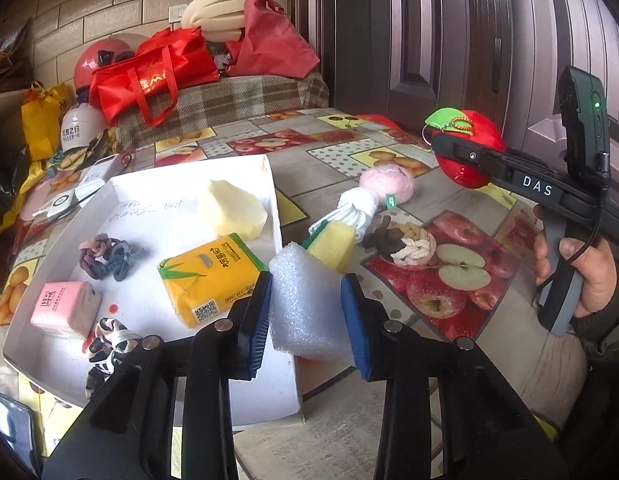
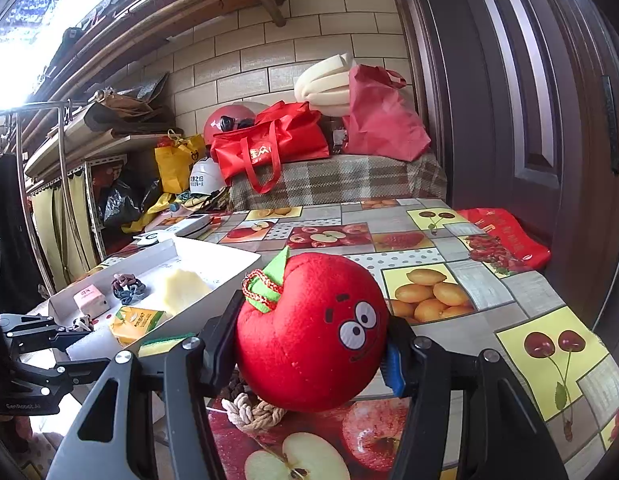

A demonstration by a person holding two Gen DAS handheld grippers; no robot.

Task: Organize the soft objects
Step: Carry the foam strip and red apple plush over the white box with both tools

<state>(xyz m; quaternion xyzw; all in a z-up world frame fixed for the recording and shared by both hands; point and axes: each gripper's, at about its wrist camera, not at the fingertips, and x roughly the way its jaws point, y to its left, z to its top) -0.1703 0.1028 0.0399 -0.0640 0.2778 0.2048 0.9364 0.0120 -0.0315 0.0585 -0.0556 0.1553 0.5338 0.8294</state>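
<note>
Left of the fingers (image 1: 257,312), the tray (image 1: 149,184) holds 2 tissue packs (image 1: 207,280), 2 scrunchie clusters (image 1: 109,256), 1 sponge (image 1: 233,208). Between them, 1 foam block (image 1: 305,308). Beyond, 1 yellow sponge (image 1: 335,242), 1 rope knot (image 1: 405,246).

"DAS" stands on the right hand-held gripper (image 1: 449,148); "GenRobot.AI" on the left hand-held gripper (image 2: 65,338).

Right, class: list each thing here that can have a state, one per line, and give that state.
Left gripper: jaws shut on the white foam block.
Right gripper: jaws shut on the red apple plush, held above the table.
White tray: partly filled.
Yellow tissue pack: lying flat in the tray.
Knotted rope toy: lying on the tablecloth, outside the tray.
</note>
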